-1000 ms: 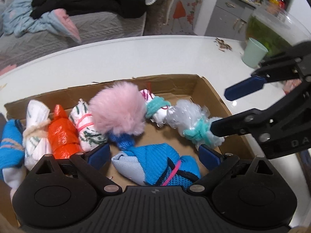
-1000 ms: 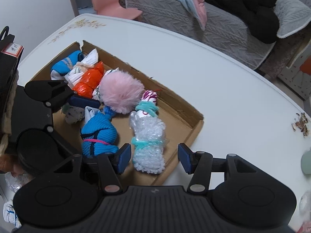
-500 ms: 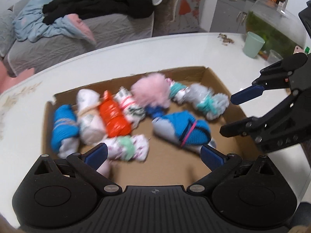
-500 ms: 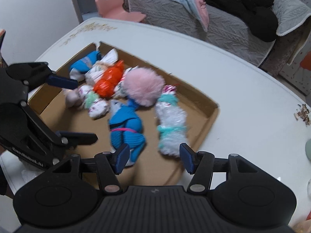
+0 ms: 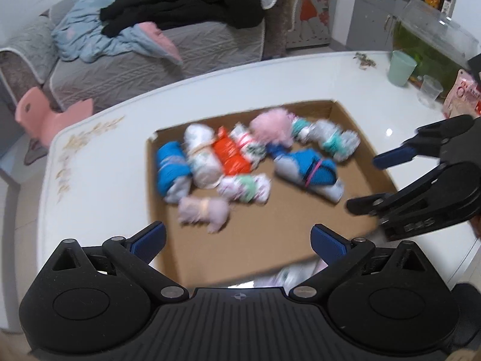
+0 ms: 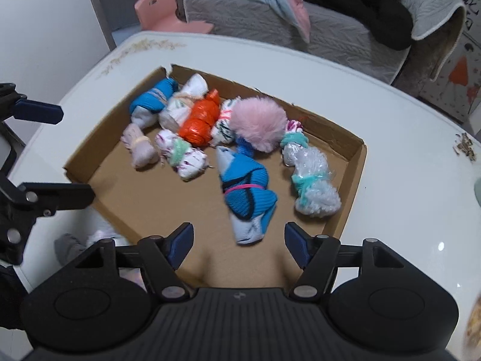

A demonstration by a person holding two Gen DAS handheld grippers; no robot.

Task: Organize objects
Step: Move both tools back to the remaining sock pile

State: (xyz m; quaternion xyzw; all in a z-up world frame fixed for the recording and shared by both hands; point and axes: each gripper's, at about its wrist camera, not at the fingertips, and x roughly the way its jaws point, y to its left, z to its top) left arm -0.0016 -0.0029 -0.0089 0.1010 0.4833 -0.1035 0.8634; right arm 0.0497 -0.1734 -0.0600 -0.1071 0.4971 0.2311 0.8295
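Note:
A shallow cardboard tray (image 6: pixel 356 162) lies on the white table (image 6: pixel 405 138) with several rolled sock bundles inside. Among them are a pink fluffy ball (image 6: pixel 260 124), an orange bundle (image 6: pixel 200 118), a blue bundle tied in pink (image 6: pixel 248 189) and a silvery bundle tied in teal (image 6: pixel 314 180). My left gripper (image 5: pixel 239 240) hangs wide open above the tray's near left corner, empty. My right gripper (image 6: pixel 238 243) hovers over the near edge with its jaws opening. The blue bundle's pale end lies just ahead of it, and the pads touch nothing.
Loose pale sock bundles (image 6: pixel 75 243) lie on the table outside the tray's near edge. A green cup (image 5: pixel 401 67), a clear cup (image 5: pixel 430 90) and a pink packet (image 5: pixel 460 96) stand at the table's far right. A sofa with clothes (image 5: pixel 180 12) stands beyond.
Both grippers have pulled back and risen away from the tray. The right one has left the silvery bundle lying in the tray, and its jaws stand wider.

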